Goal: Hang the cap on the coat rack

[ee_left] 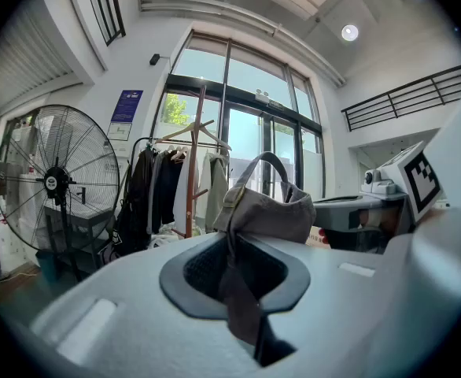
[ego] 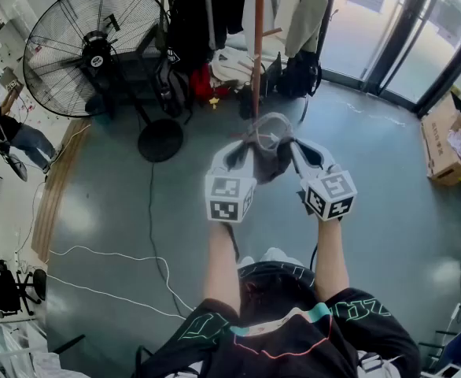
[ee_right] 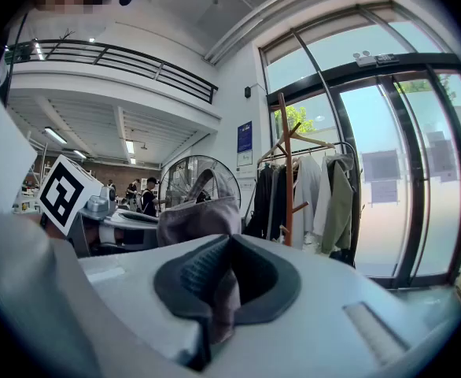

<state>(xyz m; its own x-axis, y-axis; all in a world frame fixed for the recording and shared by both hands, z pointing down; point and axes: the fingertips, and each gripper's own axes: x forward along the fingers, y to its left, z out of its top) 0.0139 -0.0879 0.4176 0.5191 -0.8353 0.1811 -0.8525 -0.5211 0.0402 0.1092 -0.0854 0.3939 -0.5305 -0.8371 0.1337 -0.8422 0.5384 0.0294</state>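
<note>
A grey-brown cap with a curved back strap hangs in the air between my two grippers. My left gripper is shut on the cap's left side, the cloth pinched between its jaws. My right gripper is shut on the other side, cloth trapped in its jaws. The wooden coat rack stands straight ahead, its pole and pegs loaded with jackets and shirts. The cap is some way short of the rack.
A large black floor fan stands to the left of the rack, its cable trailing over the grey floor. Bags and clothes pile around the rack's base. A cardboard box sits at the right by glass doors.
</note>
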